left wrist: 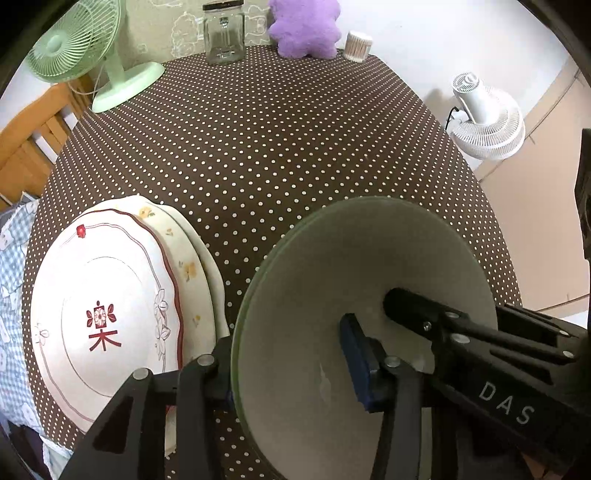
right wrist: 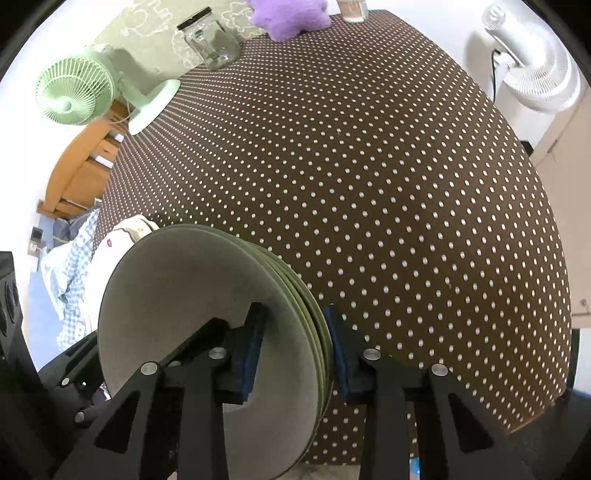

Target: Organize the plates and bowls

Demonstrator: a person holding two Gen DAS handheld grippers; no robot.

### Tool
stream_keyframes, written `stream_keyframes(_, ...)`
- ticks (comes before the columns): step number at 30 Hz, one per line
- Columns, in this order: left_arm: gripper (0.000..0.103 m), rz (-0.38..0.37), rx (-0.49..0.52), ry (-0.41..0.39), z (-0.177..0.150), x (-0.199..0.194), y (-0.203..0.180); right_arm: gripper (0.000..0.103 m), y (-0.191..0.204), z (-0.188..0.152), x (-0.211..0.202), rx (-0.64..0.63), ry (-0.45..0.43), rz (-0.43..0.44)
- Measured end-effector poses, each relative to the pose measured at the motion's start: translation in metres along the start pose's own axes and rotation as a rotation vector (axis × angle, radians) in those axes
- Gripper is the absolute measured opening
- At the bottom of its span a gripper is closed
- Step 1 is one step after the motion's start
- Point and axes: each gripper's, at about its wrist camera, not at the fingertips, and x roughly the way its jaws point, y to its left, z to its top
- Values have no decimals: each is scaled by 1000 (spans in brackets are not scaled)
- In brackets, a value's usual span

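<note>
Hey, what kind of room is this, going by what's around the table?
Probably a home dining or living area: a table with a brown polka-dot tablecloth holding stacked plates, a green desk fan and a purple plush toy, beside a wooden chair.

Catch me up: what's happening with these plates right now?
Both tongs are clamped on the stack of green plates near the front of the dotted table: the right tongs grip its right rim, the left tongs its left. A pile of white patterned plates lies just to the left, untouched.
</note>
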Motion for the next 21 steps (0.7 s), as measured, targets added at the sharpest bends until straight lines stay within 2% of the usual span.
stream_keyframes(12,47,-13,0,-46,4,-32,0,36,-2,-1,-34,6,-31,-5)
stream_keyframes(21,46,5,-27,-79,4,-57,19,37,23,6,-51,-19,-40,3)
